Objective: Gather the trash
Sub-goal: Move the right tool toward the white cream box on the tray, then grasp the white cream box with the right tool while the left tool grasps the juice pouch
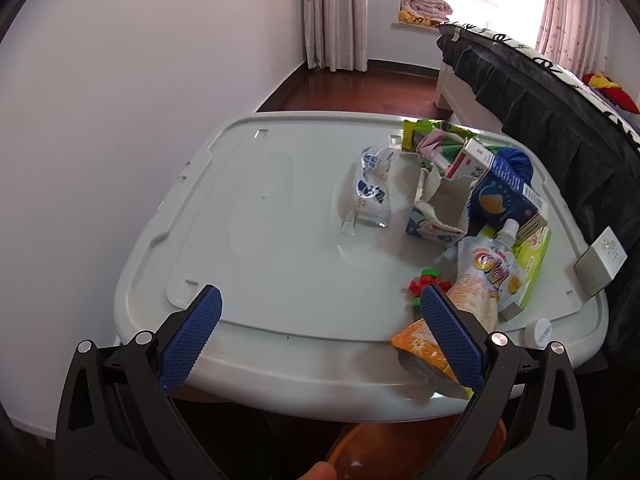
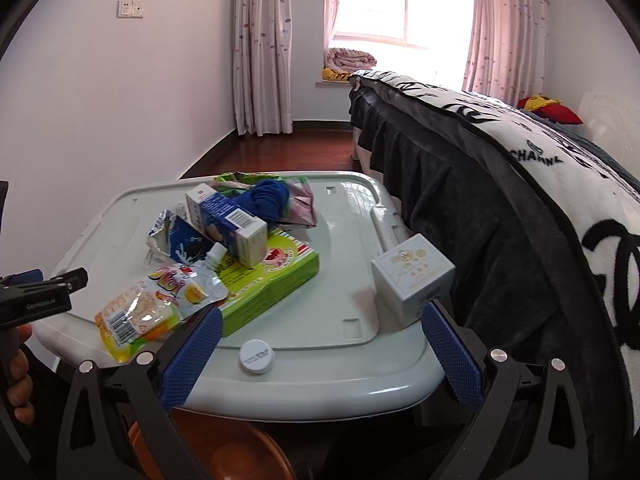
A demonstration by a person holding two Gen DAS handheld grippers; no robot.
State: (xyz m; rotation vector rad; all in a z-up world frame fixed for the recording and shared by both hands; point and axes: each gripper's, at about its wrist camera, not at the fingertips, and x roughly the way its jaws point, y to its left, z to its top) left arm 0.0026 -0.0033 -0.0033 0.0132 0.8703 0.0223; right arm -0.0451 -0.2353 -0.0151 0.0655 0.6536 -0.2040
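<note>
Left gripper [image 1: 320,312]: jaws wide apart, nothing between the pads; hovering over the near edge of the table, right pad overlapping the juice pouch in view.
Right gripper [image 2: 320,328]: jaws wide apart, empty; above the near right corner, bottle cap between the two pads in view, white box just beyond the right pad.
Table [image 1: 280,264]: one pale plastic top with a raised rim; left half bare, all trash crowded on the right half.
Juice pouch [image 2: 152,304]: one, orange and yellow, spout up, lying at the near edge with its bottom overhanging the rim.
Bottle cap [image 2: 257,356]: one, white, alone on the near rim.
Green box [image 2: 276,280]: one, flat, under the pouch spout and the blue carton.
Blue carton [image 2: 230,224]: one, lying on the green box.
Torn milk carton [image 1: 436,216]: one, ripped open, beside the blue carton.
Clear wrapper [image 1: 370,192]: one, crumpled, apart from the pile toward the table's middle.
Red-and-green small piece [image 1: 424,282]: one, near the pouch; kind cannot be told.
White box [image 2: 412,276]: one, upright at the right edge.
Bed [image 2: 500,184]: dark skirt close along the table's right side.
Orange basin [image 2: 224,448]: one, below the near edge.
</note>
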